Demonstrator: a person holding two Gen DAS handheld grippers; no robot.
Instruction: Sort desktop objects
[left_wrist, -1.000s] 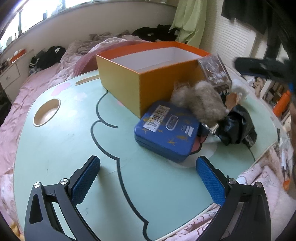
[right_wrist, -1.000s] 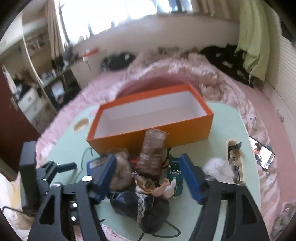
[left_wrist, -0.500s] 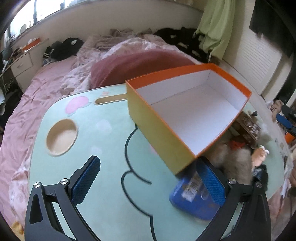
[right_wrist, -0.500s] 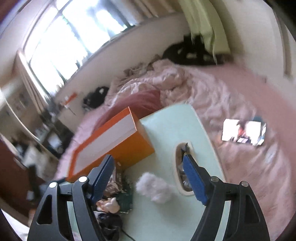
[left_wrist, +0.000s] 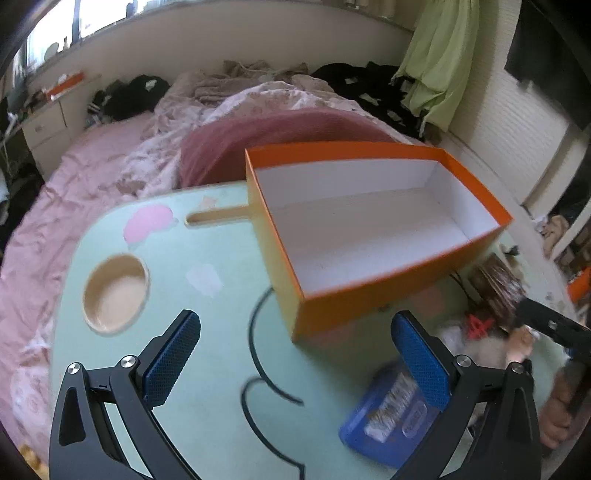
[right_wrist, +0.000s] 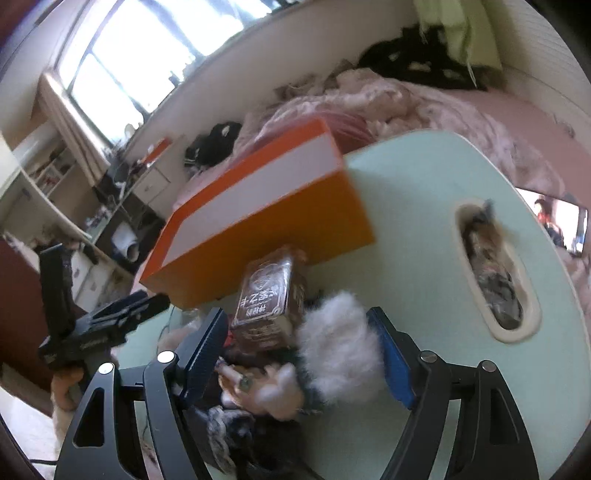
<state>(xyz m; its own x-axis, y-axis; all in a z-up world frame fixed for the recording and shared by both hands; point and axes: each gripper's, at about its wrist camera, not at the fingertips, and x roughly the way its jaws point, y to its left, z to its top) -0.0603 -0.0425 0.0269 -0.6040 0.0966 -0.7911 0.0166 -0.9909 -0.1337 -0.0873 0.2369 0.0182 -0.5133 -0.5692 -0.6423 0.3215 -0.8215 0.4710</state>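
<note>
An empty orange box (left_wrist: 369, 229) with a white inside stands on the mint-green table (left_wrist: 207, 413). My left gripper (left_wrist: 295, 350) hangs open above the table, just in front of the box's near corner, with nothing between its fingers. A blue tin (left_wrist: 384, 421) lies low right, behind the right finger. In the right wrist view my right gripper (right_wrist: 299, 354) is open over a pile in front of the box (right_wrist: 258, 236). Between its fingers lie a white fluffy ball (right_wrist: 340, 350), a clear brown packet (right_wrist: 269, 306) and a small doll (right_wrist: 266, 387).
The table has a round cup recess (left_wrist: 114, 291), a narrow slot (left_wrist: 218, 216) and a long tray slot (right_wrist: 491, 273) holding small items. Pink bedding (left_wrist: 92, 192) surrounds the table. A phone (right_wrist: 561, 221) lies on the bed. A hand holds the left gripper's black body (right_wrist: 92, 328).
The left gripper's view shifted from the blue tin and pile to looking down into the orange box. The right gripper swung out toward the table's right side, then back down over the pile.
</note>
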